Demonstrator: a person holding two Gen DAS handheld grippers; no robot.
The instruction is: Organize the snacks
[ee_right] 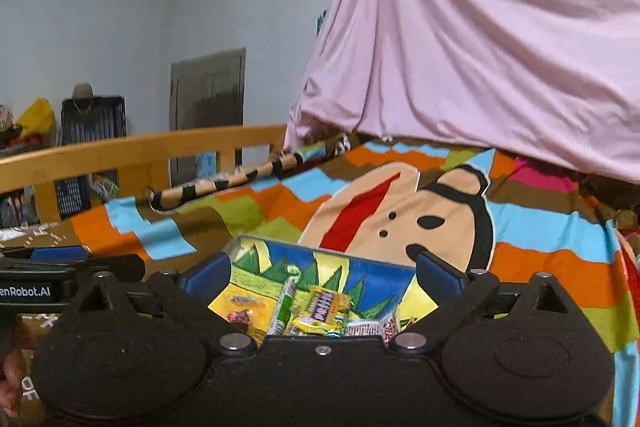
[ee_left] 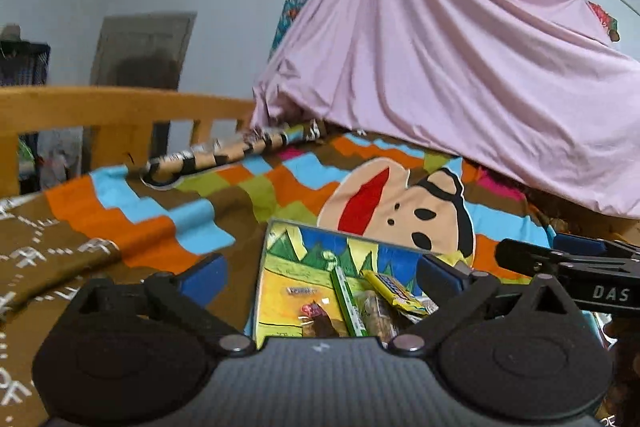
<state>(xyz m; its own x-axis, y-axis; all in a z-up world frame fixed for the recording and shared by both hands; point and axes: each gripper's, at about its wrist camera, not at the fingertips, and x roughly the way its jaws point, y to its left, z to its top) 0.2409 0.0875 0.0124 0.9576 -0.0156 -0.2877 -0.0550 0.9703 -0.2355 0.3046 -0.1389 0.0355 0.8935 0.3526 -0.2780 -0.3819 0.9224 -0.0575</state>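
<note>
A painted tray [ee_left: 280, 267] with a bright landscape picture lies on the bed and holds several snacks: a green stick pack [ee_left: 348, 301], a yellow bar [ee_left: 394, 289] and a clear bag of biscuits [ee_left: 376, 315]. My left gripper [ee_left: 320, 273] is open and empty, its blue fingertips [ee_left: 204, 277] wide apart above the tray. The right gripper's body [ee_left: 568, 269] shows at the right. In the right wrist view the tray [ee_right: 372, 277] holds the green pack [ee_right: 282, 307] and yellow bar [ee_right: 324, 309]. My right gripper [ee_right: 322, 273] is open and empty above it.
A colourful cartoon blanket [ee_left: 400, 199] covers the bed. A pink sheet [ee_left: 440, 67] hangs over the far right side. A wooden bed rail [ee_left: 120, 107] runs along the left. A striped roll [ee_left: 224, 151] lies by the rail. The left gripper's body [ee_right: 60, 281] shows at the left.
</note>
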